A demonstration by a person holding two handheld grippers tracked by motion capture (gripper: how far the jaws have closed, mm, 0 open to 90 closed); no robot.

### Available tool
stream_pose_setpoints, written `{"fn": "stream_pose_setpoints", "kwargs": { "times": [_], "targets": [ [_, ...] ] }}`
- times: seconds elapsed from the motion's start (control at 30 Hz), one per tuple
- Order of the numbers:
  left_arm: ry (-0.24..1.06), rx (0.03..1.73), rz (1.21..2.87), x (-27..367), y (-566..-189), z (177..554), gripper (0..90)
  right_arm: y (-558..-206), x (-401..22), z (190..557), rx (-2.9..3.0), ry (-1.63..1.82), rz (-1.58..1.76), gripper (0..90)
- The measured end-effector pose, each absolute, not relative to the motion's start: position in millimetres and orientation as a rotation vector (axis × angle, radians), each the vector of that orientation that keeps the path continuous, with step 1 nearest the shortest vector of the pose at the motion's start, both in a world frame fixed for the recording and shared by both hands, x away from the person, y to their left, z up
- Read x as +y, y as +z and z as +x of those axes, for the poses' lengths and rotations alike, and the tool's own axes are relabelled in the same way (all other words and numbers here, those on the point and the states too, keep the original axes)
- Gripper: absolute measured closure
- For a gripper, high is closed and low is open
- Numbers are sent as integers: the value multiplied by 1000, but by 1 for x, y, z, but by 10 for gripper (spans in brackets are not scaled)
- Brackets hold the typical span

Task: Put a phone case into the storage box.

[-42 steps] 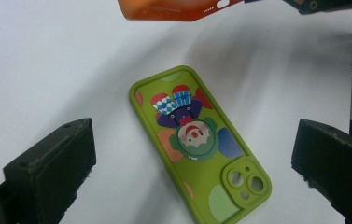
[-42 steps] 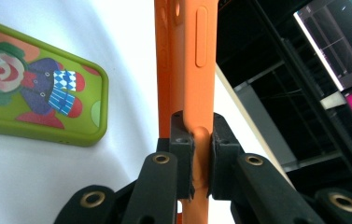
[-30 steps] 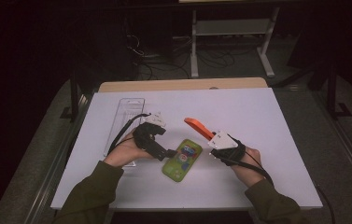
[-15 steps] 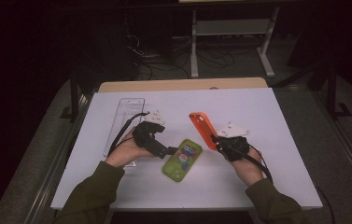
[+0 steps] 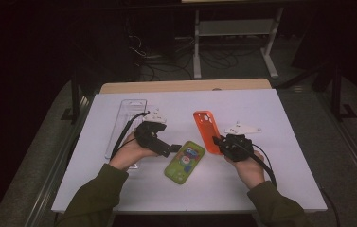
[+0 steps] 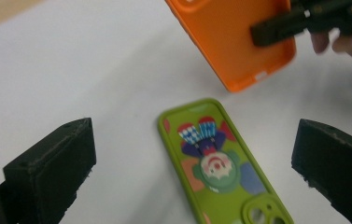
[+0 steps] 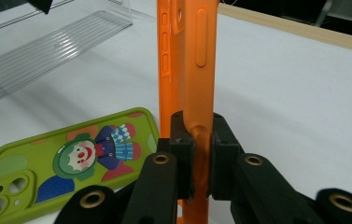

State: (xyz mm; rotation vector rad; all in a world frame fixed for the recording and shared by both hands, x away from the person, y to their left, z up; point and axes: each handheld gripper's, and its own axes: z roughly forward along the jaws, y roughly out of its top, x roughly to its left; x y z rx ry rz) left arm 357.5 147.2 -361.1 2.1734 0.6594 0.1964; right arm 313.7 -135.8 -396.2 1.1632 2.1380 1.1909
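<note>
orange case (image 7: 187, 70) side buttons, clown-print green case (image 7: 66, 158)

light: bright on white table (image 5: 280, 142), surroundings dark | shadows: soft, faint | blur: left gripper view's jaws soft | glare: none

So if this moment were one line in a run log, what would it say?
right gripper: shut on orange phone case, raised | left gripper: open, over green phone case | green phone case: flat on table
</note>
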Motion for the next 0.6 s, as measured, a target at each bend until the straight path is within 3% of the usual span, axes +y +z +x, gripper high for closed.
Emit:
{"fn": "stream_pose_setpoints", "kwargs": {
  "times": [0.6],
  "targets": [
    [180, 699, 2047, 128, -360, 367, 0, -393, -116, 307, 2137, 1235, 1139, 814]
  ]
}}
